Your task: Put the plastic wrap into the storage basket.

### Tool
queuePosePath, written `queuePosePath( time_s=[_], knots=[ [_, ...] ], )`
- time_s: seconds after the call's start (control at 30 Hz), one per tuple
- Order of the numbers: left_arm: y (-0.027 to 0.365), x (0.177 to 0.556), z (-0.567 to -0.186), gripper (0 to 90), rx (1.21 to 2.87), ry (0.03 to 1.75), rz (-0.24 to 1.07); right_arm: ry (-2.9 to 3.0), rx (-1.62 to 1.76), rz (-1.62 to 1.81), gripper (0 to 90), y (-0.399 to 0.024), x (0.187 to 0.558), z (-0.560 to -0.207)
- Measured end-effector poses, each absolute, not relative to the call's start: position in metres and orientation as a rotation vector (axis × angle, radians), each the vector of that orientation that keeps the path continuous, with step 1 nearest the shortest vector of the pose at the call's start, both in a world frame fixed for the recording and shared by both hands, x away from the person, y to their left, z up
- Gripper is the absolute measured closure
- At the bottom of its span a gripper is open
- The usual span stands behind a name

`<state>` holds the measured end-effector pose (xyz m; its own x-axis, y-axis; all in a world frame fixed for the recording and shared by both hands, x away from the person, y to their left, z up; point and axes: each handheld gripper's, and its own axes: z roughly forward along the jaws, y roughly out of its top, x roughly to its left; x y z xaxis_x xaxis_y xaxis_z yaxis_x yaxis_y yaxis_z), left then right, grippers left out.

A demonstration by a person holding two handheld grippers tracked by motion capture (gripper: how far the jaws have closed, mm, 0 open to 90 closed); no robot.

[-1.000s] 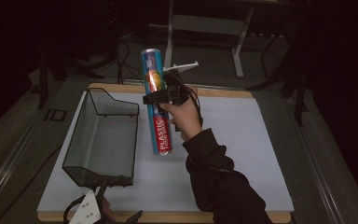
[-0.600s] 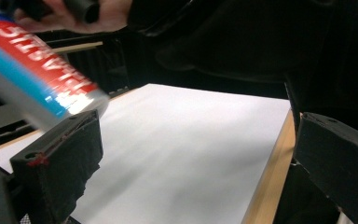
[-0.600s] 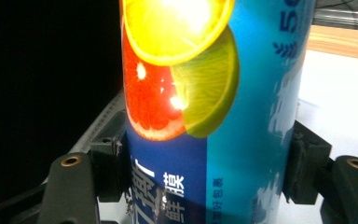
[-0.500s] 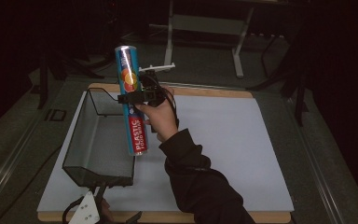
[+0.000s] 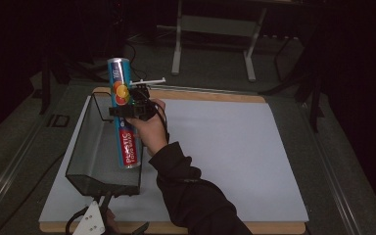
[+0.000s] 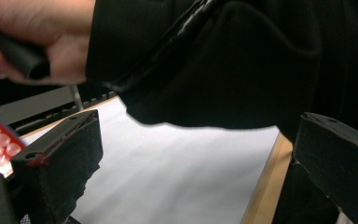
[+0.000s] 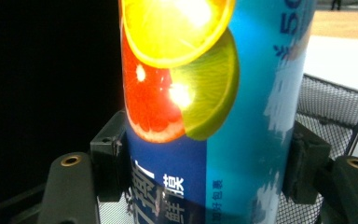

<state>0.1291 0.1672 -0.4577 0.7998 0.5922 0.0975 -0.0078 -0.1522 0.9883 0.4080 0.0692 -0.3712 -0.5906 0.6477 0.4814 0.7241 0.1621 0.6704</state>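
Since the earlier frames the right gripper point(image 5: 127, 111) has carried the blue tube of plastic food wrap point(image 5: 124, 113) leftward across the high view, from over the white mat point(image 5: 225, 152) to above the black wire-mesh basket point(image 5: 81, 161). The tube is a little lower than before and stays near upright, tilted slightly.

Nearest, at the bottom left edge of the high view: the left gripper point(image 5: 95, 225) sits low by the table's front edge and has not shifted. In the left gripper view its jaws stand well apart with nothing between them; the dark sleeve point(image 6: 223, 60) of the other arm hangs above them.

Middle: the basket stands on the left part of the mat. The tube's lower end hangs over its interior, near the right wall; whether it touches the mesh I cannot tell.

Farther: the right gripper clamps the tube at about mid-length. In the right gripper view both pads point(image 7: 109, 149) press the tube's sides, mesh visible behind.

Judgement: transport is nearly done; what remains is lowering the tube into the basket and releasing. The likely risk is the tube's end catching the rim.
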Motion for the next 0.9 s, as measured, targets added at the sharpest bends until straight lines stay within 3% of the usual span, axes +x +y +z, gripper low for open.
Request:
queuePosePath(
  time_s=[0.33, 0.9],
  knots=[
    [0.167, 0.129, -0.458, 1.9, 1.657, 0.464, 0.553, -2.319, -1.485, -1.285, 31.6, 0.084, 0.409, -0.417],
    [0.167, 0.129, -0.458, 1.9, 1.665, 0.465, 0.55, -2.372, -1.644, -1.135, 31.5, 0.096, 0.397, -0.449]
  ],
)
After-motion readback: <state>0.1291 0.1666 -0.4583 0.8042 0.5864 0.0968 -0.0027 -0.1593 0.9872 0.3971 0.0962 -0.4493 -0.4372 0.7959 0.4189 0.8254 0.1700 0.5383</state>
